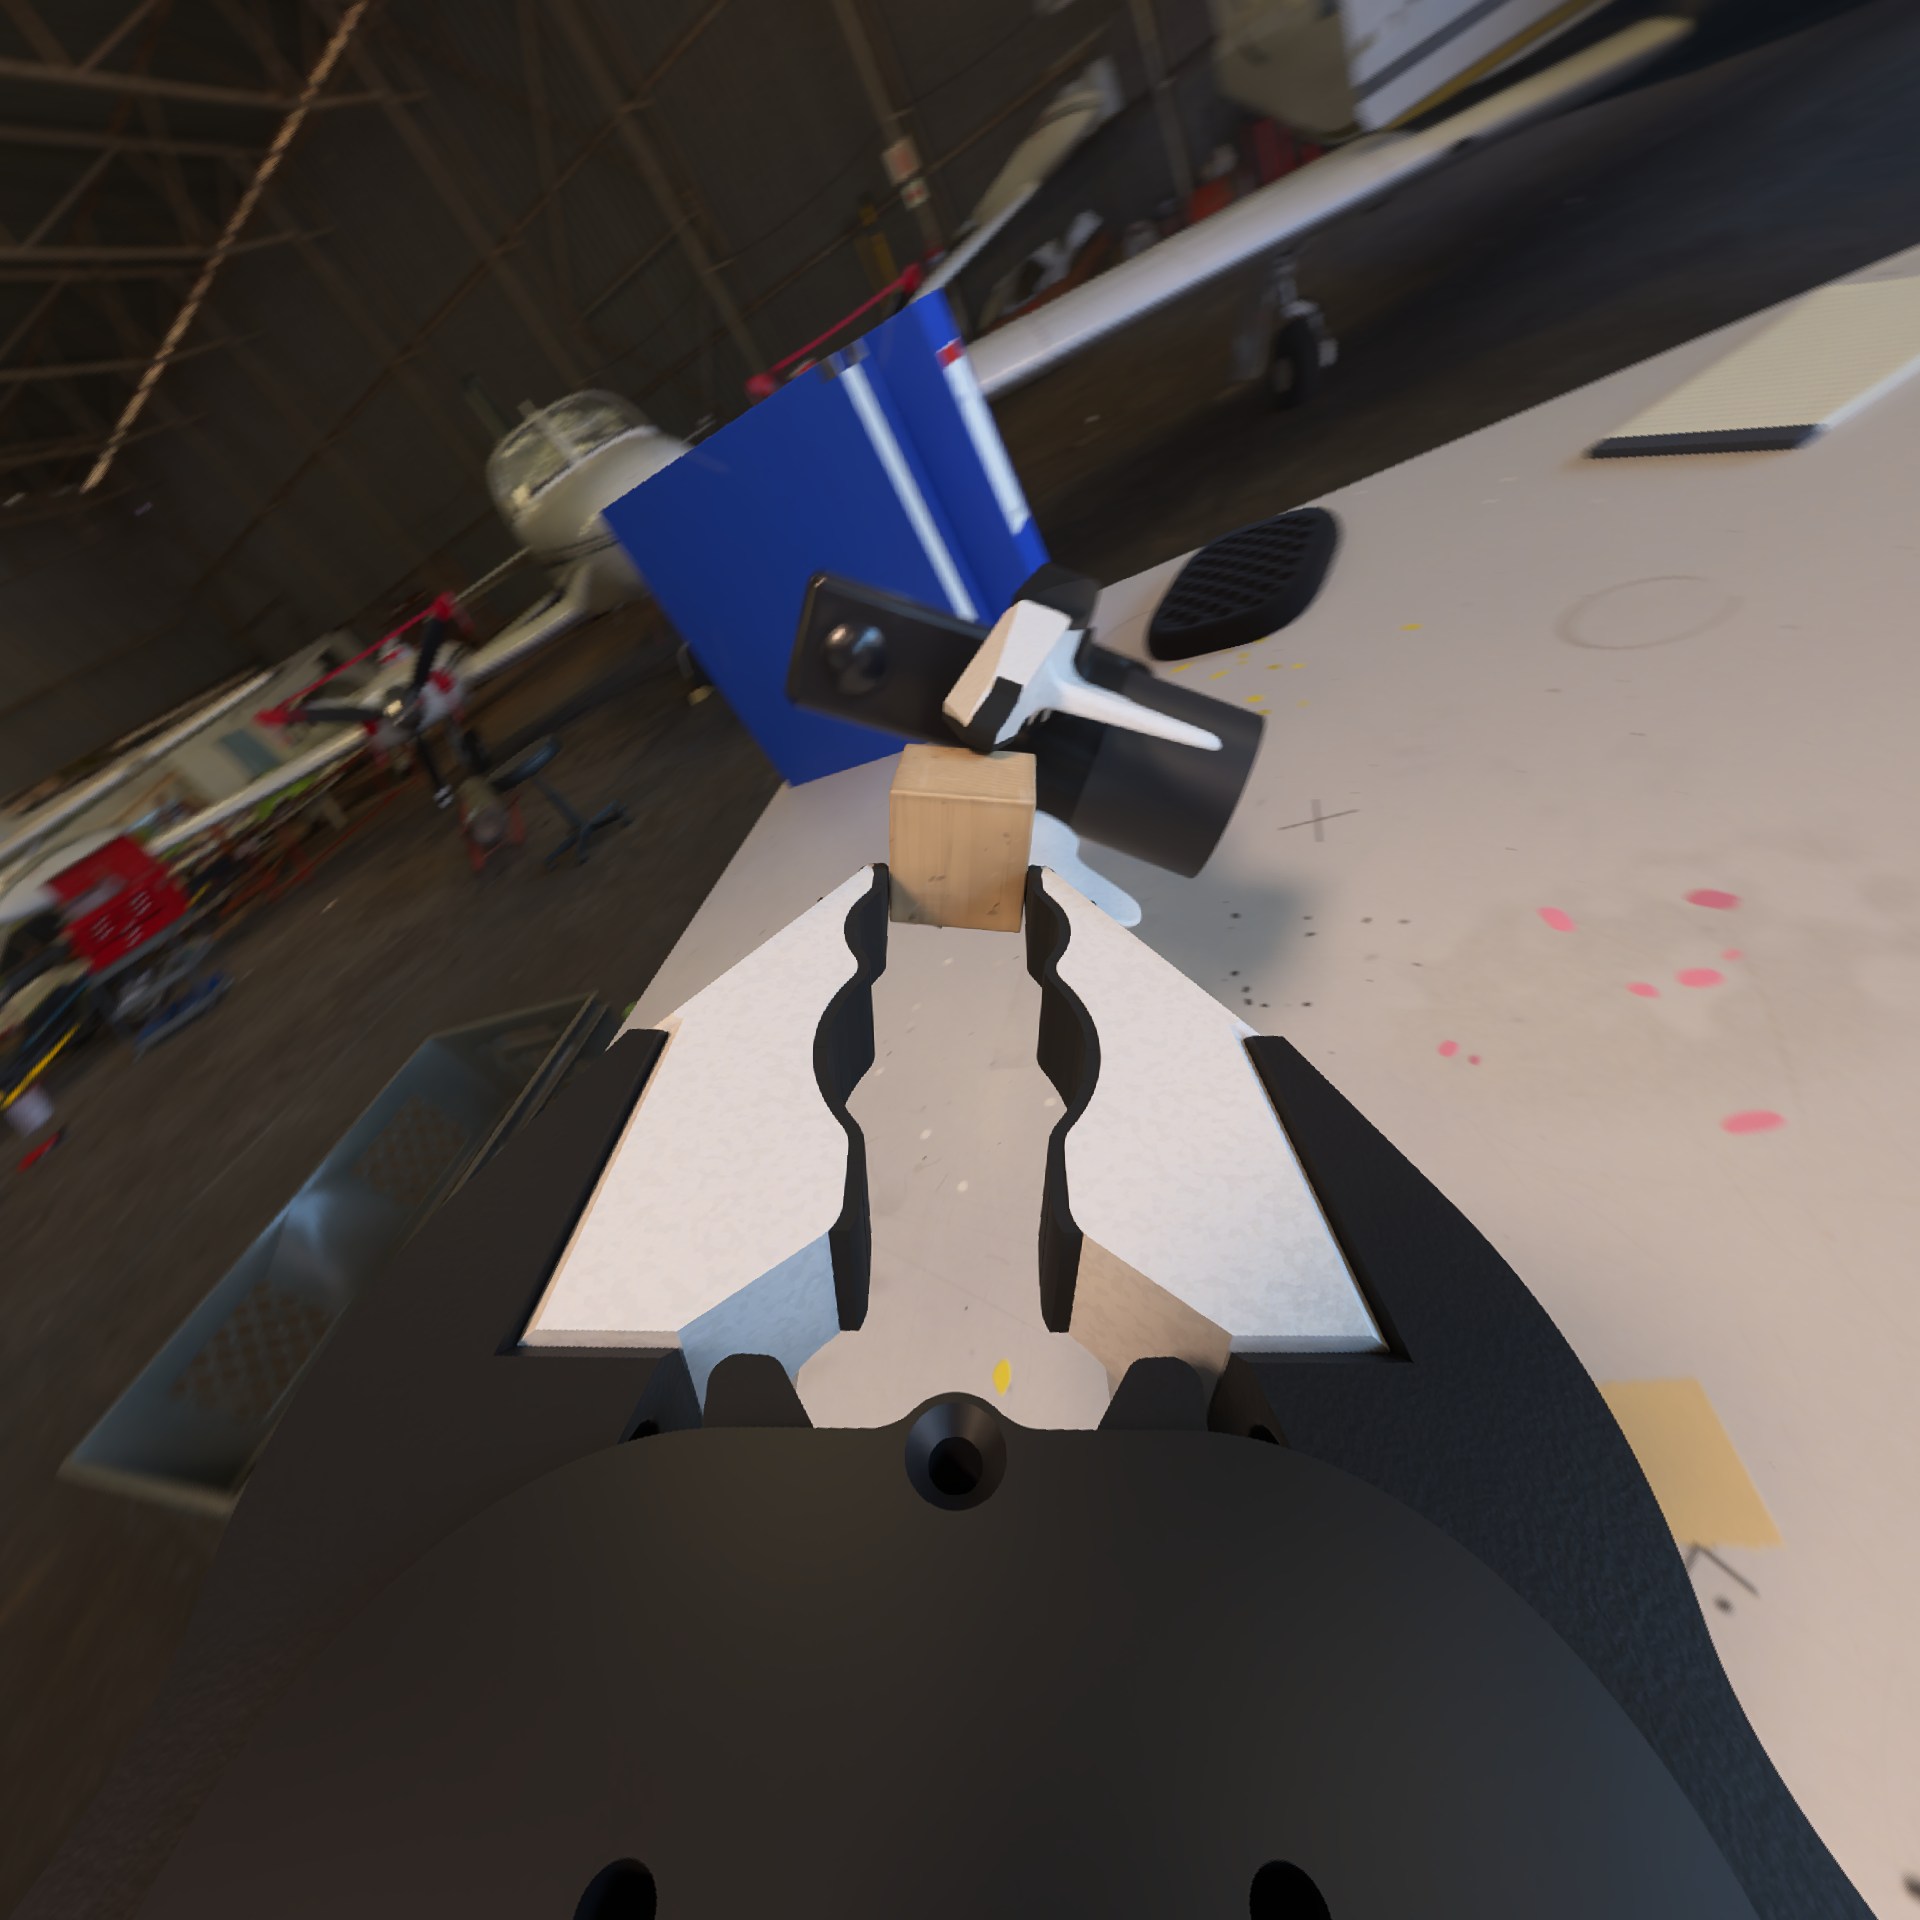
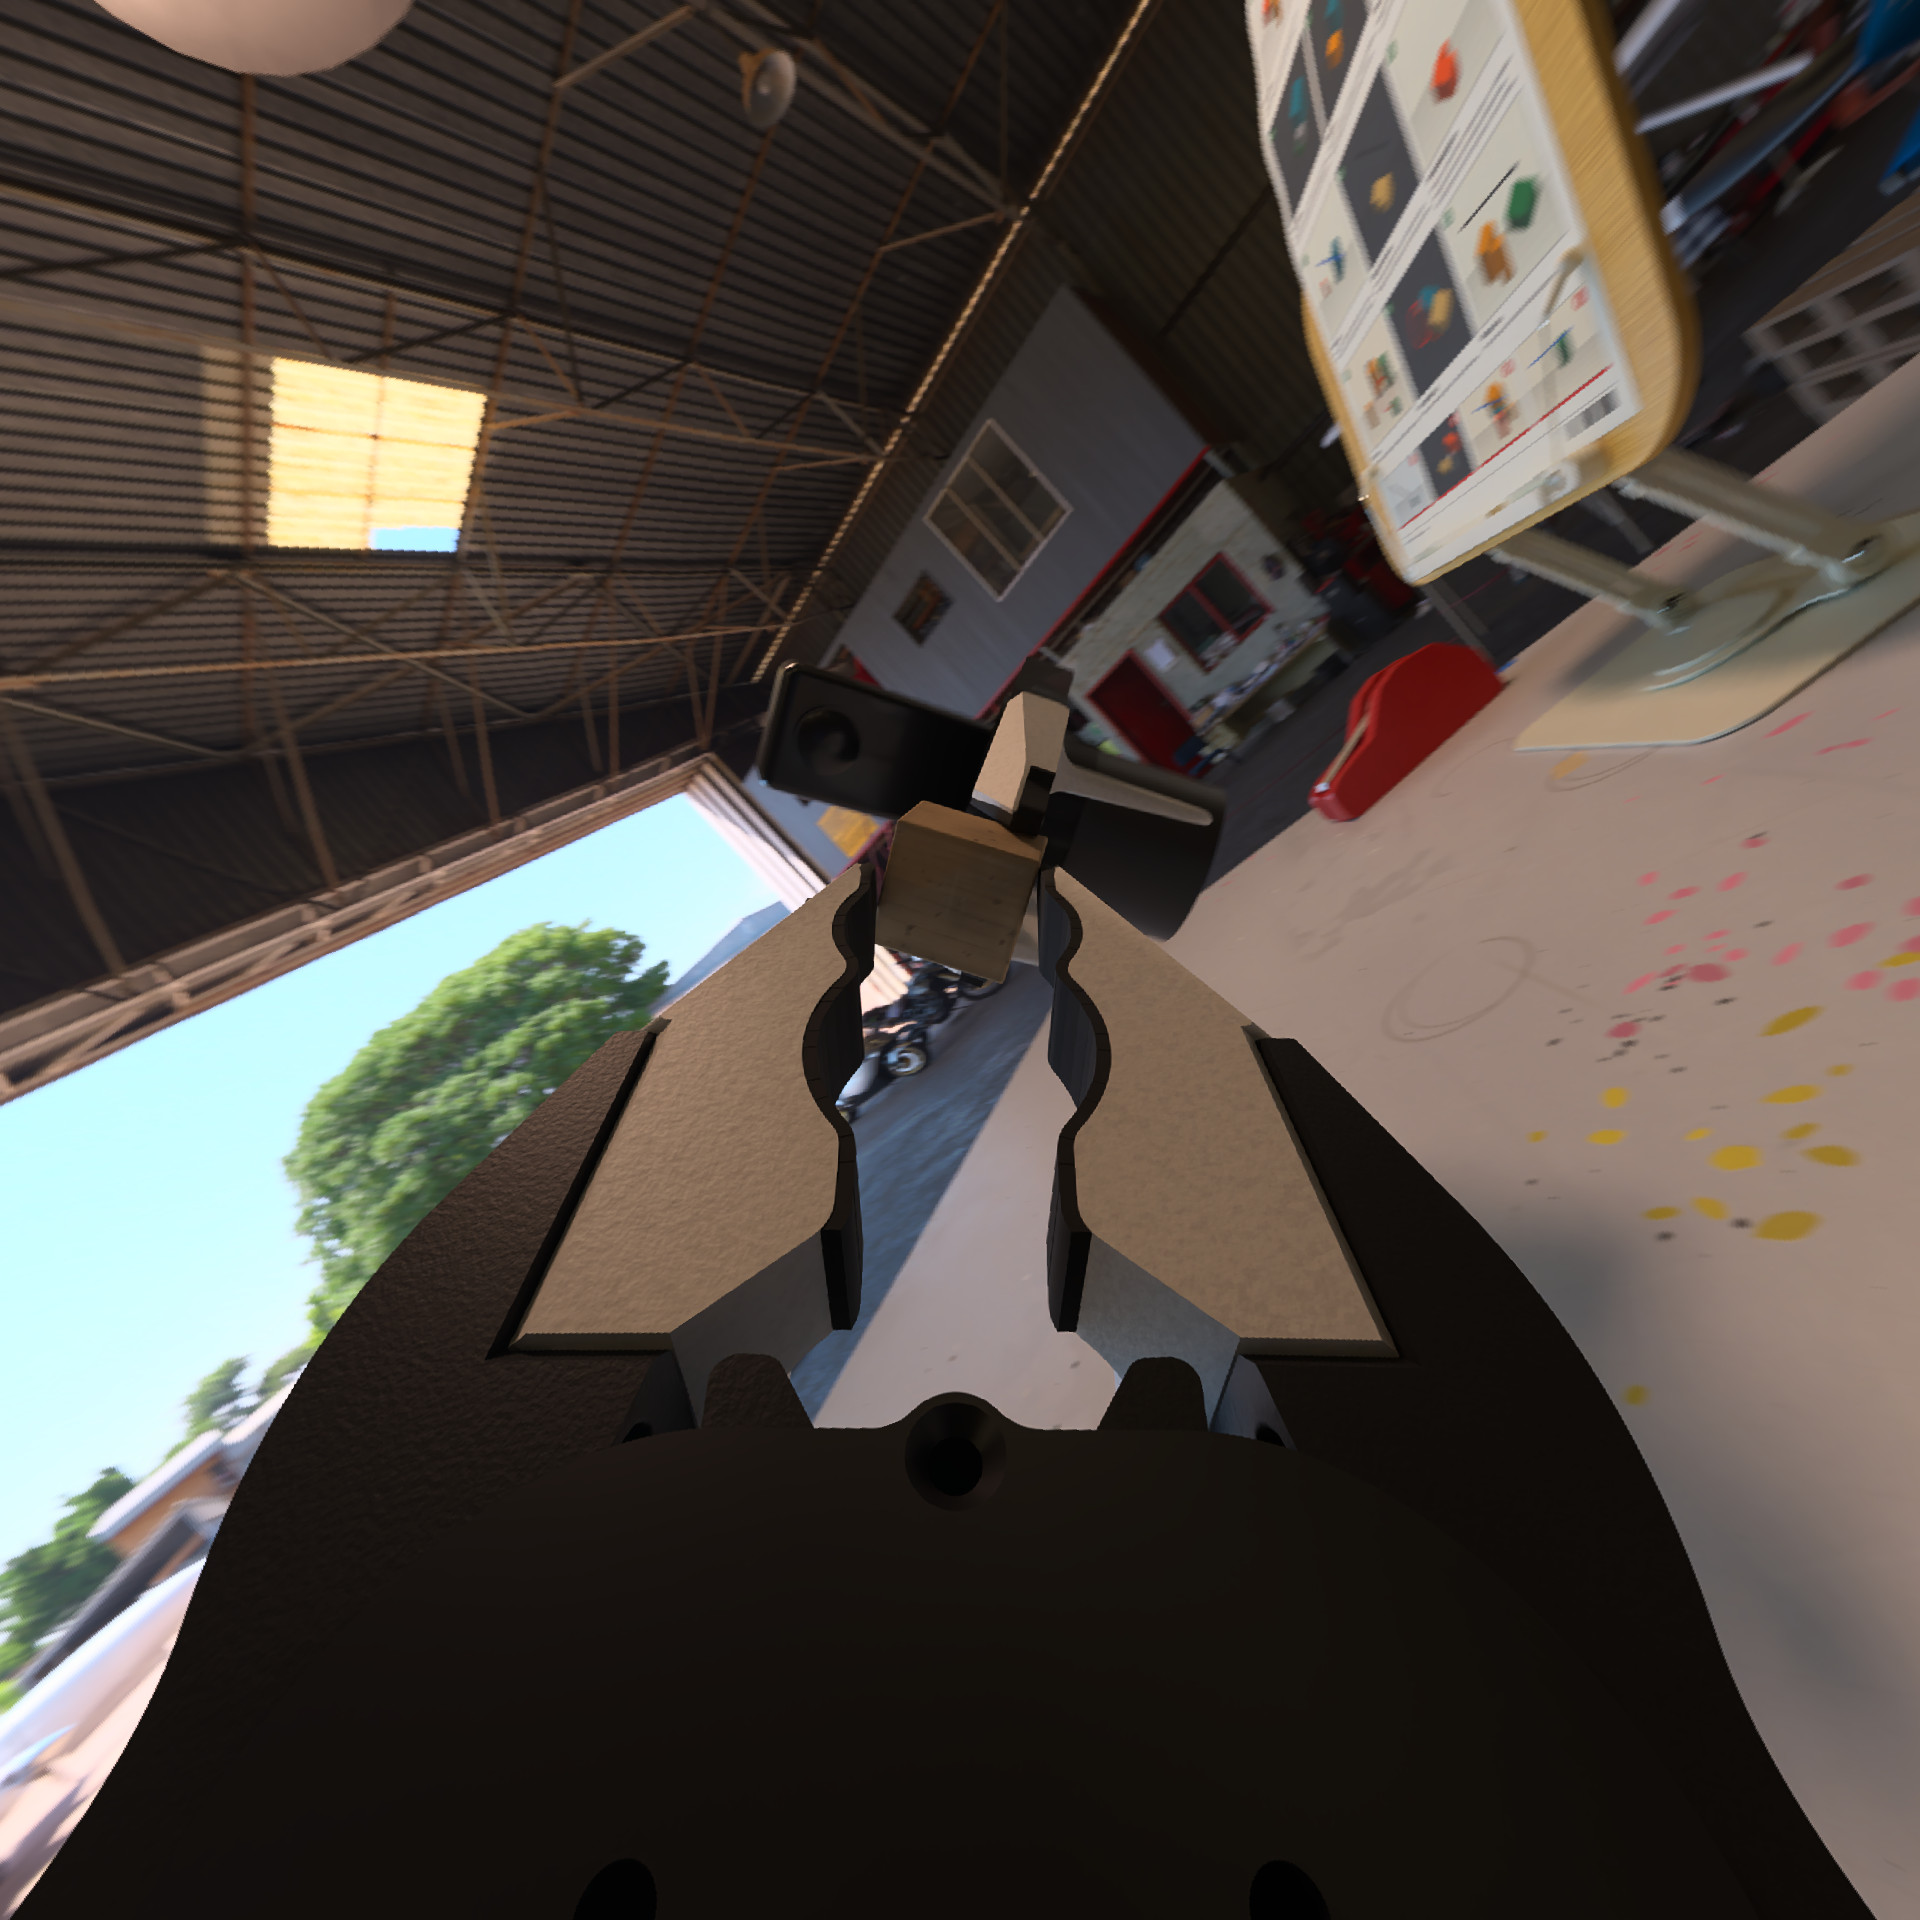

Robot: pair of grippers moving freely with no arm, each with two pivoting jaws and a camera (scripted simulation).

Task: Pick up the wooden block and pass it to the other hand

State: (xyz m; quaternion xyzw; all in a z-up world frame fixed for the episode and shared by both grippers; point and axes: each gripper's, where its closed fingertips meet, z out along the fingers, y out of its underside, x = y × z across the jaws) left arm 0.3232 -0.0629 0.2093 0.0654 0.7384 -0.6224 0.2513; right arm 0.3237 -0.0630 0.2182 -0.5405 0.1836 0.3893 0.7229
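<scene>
The wooden block [image 1: 961, 842] is a pale cube held in the air above the white table's edge [image 1: 1558, 1091]. My left gripper [image 1: 958, 896] is shut on its near end, with both fingertips against its sides. My right gripper [image 1: 1013, 675] shows beyond it, with its fingers on the block's far upper end. In the right wrist view the block [image 2: 956, 899] sits tilted between the tips of my right gripper [image 2: 956, 896], which is shut on it. The left gripper [image 2: 1023, 764] shows behind the block there and touches it.
A blue box [image 1: 821, 540] stands upright at the table's far edge, with a black mesh oval [image 1: 1247, 582] and a notepad [image 1: 1787, 364] nearby. A grey tray [image 1: 312, 1247] lies at lower left. A red case [image 2: 1403, 717] and a picture board on a stand [image 2: 1475, 270] stand farther right.
</scene>
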